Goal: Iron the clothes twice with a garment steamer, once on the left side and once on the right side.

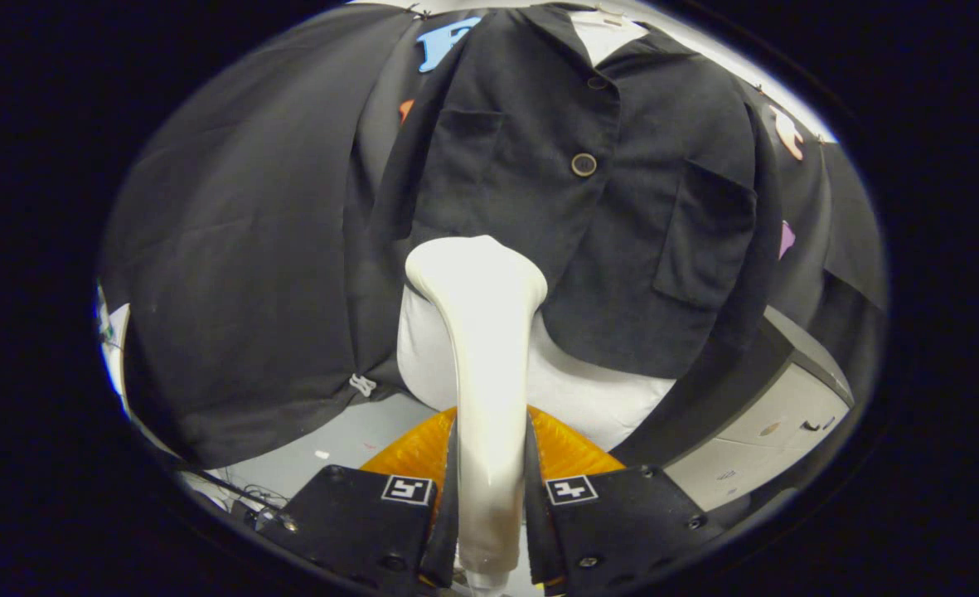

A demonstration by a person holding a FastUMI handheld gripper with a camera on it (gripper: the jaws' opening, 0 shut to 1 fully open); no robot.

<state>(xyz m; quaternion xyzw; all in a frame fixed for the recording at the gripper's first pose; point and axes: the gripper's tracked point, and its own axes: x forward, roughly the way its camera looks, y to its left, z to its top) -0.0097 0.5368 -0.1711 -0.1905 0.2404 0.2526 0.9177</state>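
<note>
Black cloth backs a dark jacket (588, 191) at upper centre.
Tongs (489, 489) pinch the steamer (481, 332); keep its head flat, stroking slowly.

gripper (489, 489) | fingers closed on the steamer handle (487, 398) from both sides | pointing forward, level

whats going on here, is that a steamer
Yes. The gripper is shut on a white garment steamer, both fingers pressing its handle. The steamer's head is at the lower front of a dark buttoned jacket hanging on a white form. Whether it touches the fabric can't be told.
</note>
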